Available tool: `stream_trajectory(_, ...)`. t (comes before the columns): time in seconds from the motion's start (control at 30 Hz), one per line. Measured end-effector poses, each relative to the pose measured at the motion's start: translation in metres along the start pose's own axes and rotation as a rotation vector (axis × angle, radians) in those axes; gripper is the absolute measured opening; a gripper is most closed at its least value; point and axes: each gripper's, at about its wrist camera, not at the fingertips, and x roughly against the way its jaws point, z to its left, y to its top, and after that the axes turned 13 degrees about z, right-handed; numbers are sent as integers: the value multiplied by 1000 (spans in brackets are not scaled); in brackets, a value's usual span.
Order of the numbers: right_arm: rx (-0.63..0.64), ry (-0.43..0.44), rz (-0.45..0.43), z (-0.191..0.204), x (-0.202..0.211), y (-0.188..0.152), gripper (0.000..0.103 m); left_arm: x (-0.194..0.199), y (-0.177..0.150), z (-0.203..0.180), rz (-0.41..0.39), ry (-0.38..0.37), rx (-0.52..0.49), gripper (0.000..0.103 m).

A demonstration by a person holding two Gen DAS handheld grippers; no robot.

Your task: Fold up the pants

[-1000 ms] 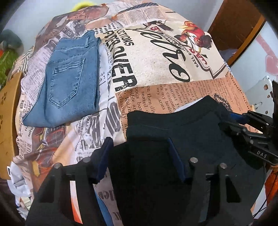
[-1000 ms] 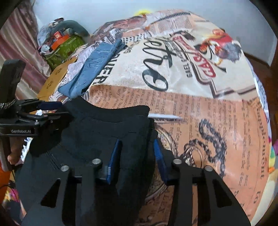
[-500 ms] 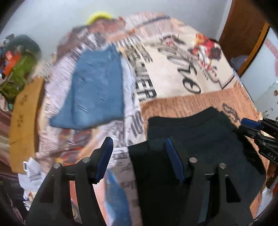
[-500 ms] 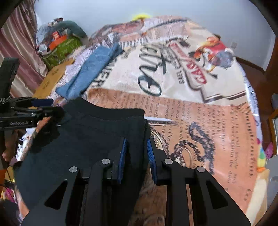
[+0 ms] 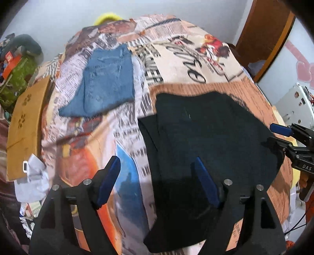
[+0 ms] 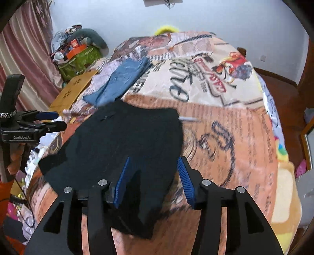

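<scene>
My left gripper [image 5: 157,180] has its jaws spread wide and holds nothing; one pad hangs over the bedspread, the other over the near left part of the black pants [image 5: 206,141]. My right gripper [image 6: 153,176] is likewise parted and empty, poised above the near right part of the same garment.

Task status, as I judge it: the black pants lie released on the bed as a compact, roughly rectangular dark stack with an underlayer showing at the left edge, so the folding appears largely done. A final halving or squaring-up may remain; fabric layers are too dark to count.

A folded pair of blue jeans [image 5: 106,86] rests well apart, farther up the bed. The surface is a newsprint-pattern bedspread [image 6: 225,121]. Beyond: pale wall [image 6: 215,17], pink curtain [image 6: 25,64], a cluttered green bag [image 6: 78,60], a wooden door [image 5: 263,33].
</scene>
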Motion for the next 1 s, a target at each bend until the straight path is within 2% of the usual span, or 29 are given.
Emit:
stream_trajectory(0.1,12,-34,18,6,-12,-11,46,-16,-9,-3,40,30,-5,81)
stream_trajectory(0.17,8,-38,13,4,-15,-15,48,-23,-16,-2,42,49,3,90)
stream_trajectory(0.23,-24,-14,12,-2,-16,-16,50,-25,-23,2,26,58,15,94)
stream_trajectory(0.37,-27,-17,2,-1,-14,-20,50,-27,-36,8,28,102,34,94)
stream_trajectory(0.53,-19,-31,-7,-1,-16,-23,52,-27,-41,19,40,88,66,94)
stream_trajectory(0.63,-24,-31,-8,-2,-14,-23,54,-18,-39,16,8,107,63,94)
stream_trajectory(0.8,-4,-61,-10,2,-5,-19,55,5,-29,3,-103,173,31,94)
stream_trajectory(0.9,-10,-51,-31,-1,4,-15,56,16,-19,-3,-157,158,16,94)
stream_trajectory(1.0,-22,-43,-70,-5,13,-10,65,22,-9,-7,-186,135,7,94)
